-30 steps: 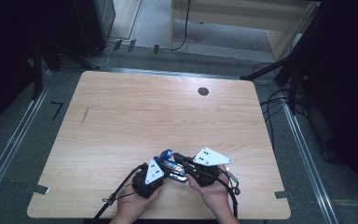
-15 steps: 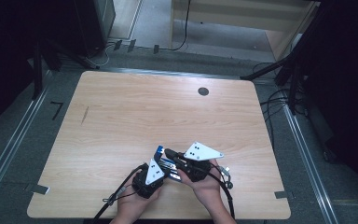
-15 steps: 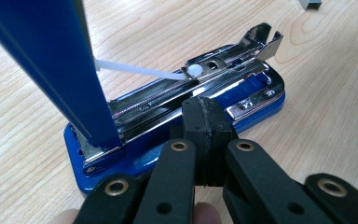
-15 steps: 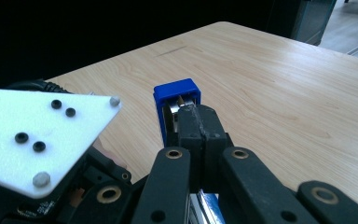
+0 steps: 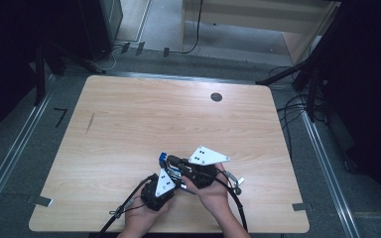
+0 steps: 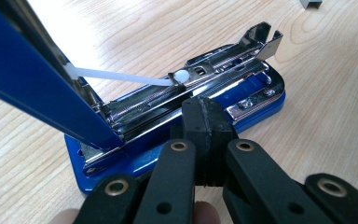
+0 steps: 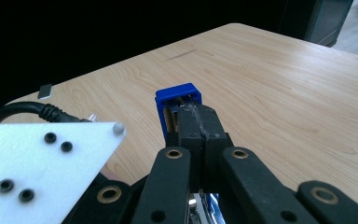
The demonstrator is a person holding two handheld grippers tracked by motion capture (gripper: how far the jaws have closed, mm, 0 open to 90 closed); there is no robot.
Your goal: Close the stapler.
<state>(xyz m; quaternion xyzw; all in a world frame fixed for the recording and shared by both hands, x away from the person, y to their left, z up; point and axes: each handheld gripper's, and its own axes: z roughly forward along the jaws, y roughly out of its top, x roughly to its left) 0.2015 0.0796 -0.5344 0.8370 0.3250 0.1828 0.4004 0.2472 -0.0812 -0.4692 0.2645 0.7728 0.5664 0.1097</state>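
Observation:
A blue stapler [image 6: 256, 100] lies on the wooden table [image 5: 144, 124], swung open. Its blue lid [image 6: 32, 74] stands raised at the upper left, and the chrome magazine [image 6: 214, 70] is bare, with a white pusher rod across it. My left gripper [image 6: 207, 116] is shut with nothing between its jaws, its tips right at the magazine's side. In the right gripper view my right gripper [image 7: 198, 116] is shut too, its tips against the end of the blue lid [image 7: 178, 100]. In the high view both grippers meet at the stapler [image 5: 162, 157] near the front edge: left gripper [image 5: 174, 174], right gripper [image 5: 172, 162].
A dark round grommet [image 5: 216, 97] sits in the table's far right part. A small grey metal piece [image 6: 310, 3] lies on the wood beyond the stapler. The left gripper's white plate [image 7: 37, 163] is close beside my right gripper. Cables trail off the front edge.
My right gripper has shifted to the left in the high view, and the blue lid end has moved left with it. The left gripper has kept still.

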